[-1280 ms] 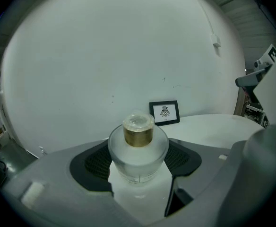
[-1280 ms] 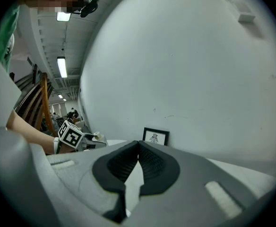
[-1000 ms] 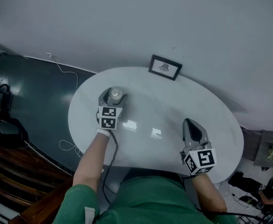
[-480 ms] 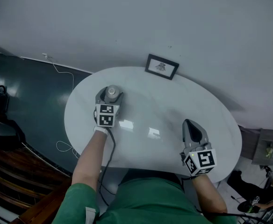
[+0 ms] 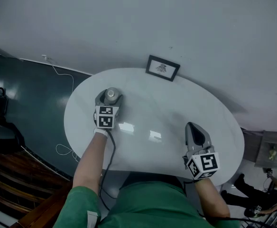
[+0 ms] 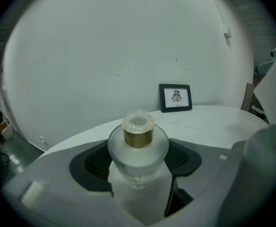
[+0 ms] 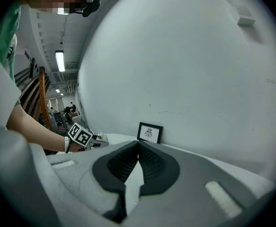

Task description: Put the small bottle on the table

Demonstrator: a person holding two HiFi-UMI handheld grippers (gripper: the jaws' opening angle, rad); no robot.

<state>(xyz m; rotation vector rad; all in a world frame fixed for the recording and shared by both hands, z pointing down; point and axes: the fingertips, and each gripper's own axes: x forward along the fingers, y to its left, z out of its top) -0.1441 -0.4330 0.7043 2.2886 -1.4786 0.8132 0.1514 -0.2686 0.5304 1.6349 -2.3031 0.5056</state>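
Left gripper (image 5: 111, 93) clamps small bottle (image 6: 138, 148) near left table (image 5: 176, 103) edge | right gripper (image 5: 191, 125) closed, empty

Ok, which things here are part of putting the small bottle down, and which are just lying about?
In the job: small bottle; left gripper, shut on it; table.

Lying about: picture frame at the table's back edge; right gripper, shut and empty.
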